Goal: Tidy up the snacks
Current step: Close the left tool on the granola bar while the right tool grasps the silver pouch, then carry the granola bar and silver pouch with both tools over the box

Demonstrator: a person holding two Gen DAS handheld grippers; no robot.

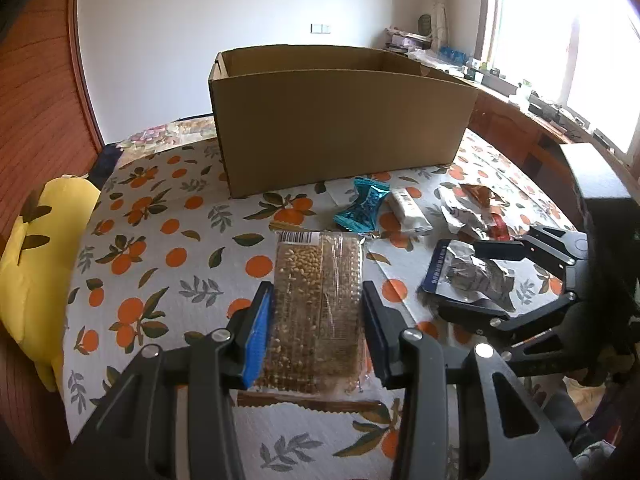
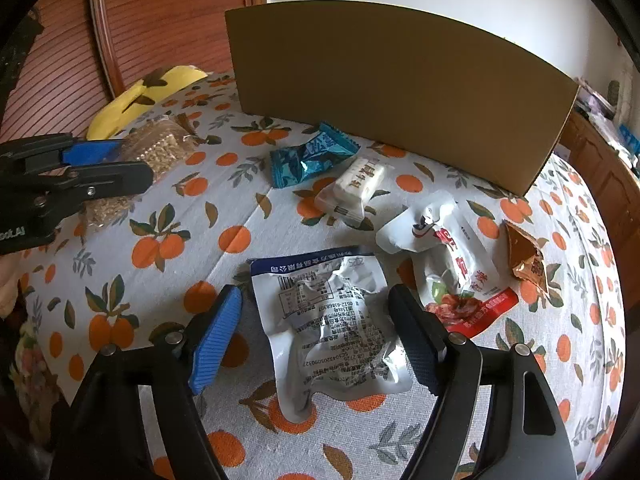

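Left wrist view: our left gripper (image 1: 318, 320) pinches the grain bar (image 1: 318, 300); our right gripper (image 2: 316, 340) is spread around the silver pouch (image 2: 332, 328).

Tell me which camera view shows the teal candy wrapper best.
The right wrist view: the teal candy wrapper lies unobstructed, near the cardboard box. The left wrist view shows it smaller and farther, partly behind the grain bar.

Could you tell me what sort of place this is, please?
Probably a room in a home: a table under an orange-print cloth, a wooden sideboard cluttered with small items beneath a bright window, and a yellow plush toy.
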